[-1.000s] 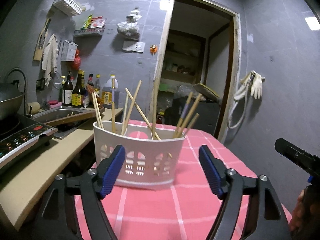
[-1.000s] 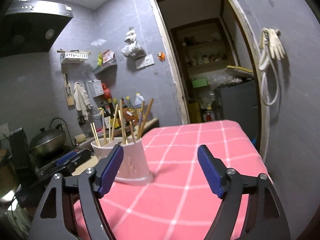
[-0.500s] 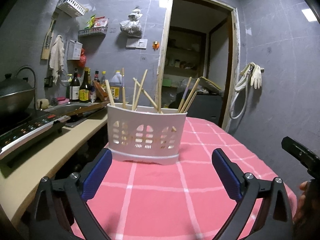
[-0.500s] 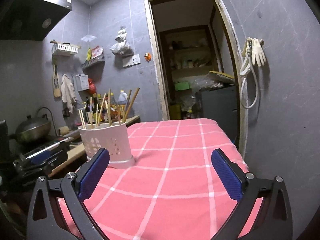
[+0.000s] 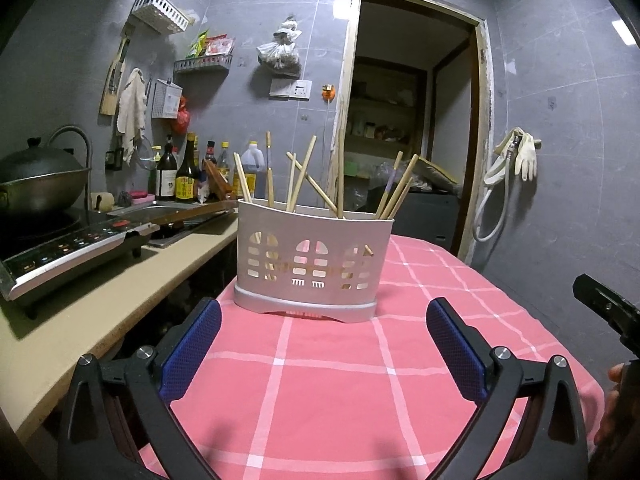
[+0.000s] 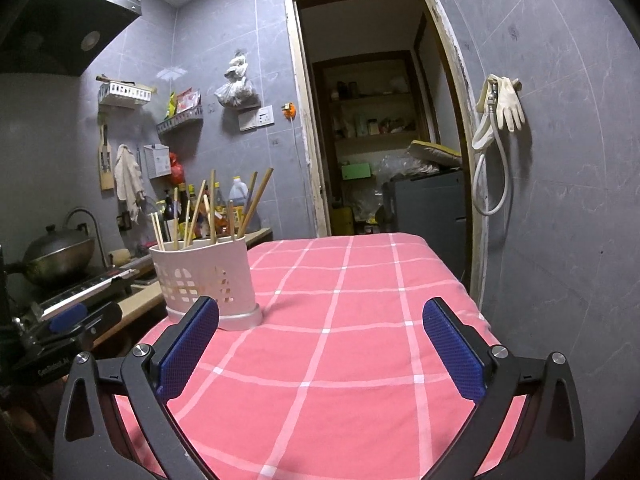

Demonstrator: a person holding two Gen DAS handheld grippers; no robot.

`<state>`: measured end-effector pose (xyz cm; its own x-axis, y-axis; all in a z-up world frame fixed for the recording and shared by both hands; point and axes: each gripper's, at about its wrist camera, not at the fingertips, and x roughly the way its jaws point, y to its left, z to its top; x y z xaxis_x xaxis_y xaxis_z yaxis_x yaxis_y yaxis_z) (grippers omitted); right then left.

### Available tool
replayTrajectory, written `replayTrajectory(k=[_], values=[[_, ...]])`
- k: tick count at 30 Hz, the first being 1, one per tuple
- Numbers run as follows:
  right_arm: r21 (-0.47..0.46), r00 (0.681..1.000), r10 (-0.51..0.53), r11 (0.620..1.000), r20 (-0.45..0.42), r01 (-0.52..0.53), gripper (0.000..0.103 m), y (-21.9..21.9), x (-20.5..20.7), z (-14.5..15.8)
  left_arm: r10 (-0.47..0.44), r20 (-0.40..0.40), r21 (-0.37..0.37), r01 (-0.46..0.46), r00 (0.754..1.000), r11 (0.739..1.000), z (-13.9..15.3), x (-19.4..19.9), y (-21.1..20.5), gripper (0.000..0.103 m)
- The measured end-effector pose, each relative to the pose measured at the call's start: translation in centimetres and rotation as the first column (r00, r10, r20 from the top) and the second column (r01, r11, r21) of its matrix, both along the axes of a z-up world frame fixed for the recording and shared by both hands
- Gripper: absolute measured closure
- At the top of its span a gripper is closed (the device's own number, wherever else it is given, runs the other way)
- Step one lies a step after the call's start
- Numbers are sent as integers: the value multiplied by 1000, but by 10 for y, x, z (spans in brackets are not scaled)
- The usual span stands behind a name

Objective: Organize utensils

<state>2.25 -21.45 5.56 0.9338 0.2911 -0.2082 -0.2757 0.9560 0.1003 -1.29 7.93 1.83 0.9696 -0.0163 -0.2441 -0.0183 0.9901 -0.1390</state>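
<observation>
I've drawn both my left gripper [image 5: 323, 344] and right gripper [image 6: 320, 346] back, spread wide and empty, from the chopstick holder [image 5: 312, 266] (chopsticks [image 5: 340, 178] all in, seemingly), so sorting looks finished.

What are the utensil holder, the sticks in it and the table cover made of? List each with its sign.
Utensil holder: looks like white matte plastic, with moulded window cut-outs and a grey base.
Chopsticks: likely bamboo or wood, pale tan and unglossy.
Tablecloth: seemingly woven fabric, pink with white checks, draping softly over the edge.
</observation>
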Motion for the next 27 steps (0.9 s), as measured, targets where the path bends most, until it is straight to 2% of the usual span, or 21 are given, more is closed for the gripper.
replayTrajectory(k=[27], values=[[1,1000,-1,1000,-2,1,0,1,-1,0,-1,1,0,1,1000,1000,0,0,1,3]])
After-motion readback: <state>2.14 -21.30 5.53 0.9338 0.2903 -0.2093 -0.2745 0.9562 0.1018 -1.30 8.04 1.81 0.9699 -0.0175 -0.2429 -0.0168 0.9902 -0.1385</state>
